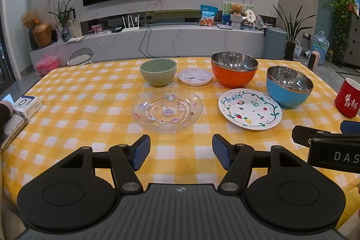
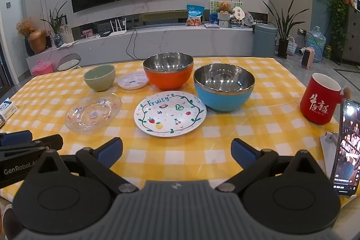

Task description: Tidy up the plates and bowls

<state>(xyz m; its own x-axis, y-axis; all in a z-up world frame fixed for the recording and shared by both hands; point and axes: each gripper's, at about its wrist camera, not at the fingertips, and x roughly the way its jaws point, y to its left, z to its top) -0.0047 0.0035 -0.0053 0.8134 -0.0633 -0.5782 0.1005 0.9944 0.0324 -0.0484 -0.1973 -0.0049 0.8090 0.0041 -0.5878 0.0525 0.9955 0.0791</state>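
Hovering both tools spread wide and empty, you are facing untouched dishes on the desk. Taking the "Fruity" plate as landmark: left tool aims left at the glass plate; right tool sits just before it, blue bowl behind-right. Slide under rims.

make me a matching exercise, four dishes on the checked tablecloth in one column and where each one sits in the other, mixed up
Things:
1. green bowl
2. blue bowl
3. glass plate
4. small pink plate

Places:
A. between the green bowl and the orange bowl
B. nearest the red mug
C. far left of the back row
D. front row, left of the fruit plate

Pairs: 1-C, 2-B, 3-D, 4-A
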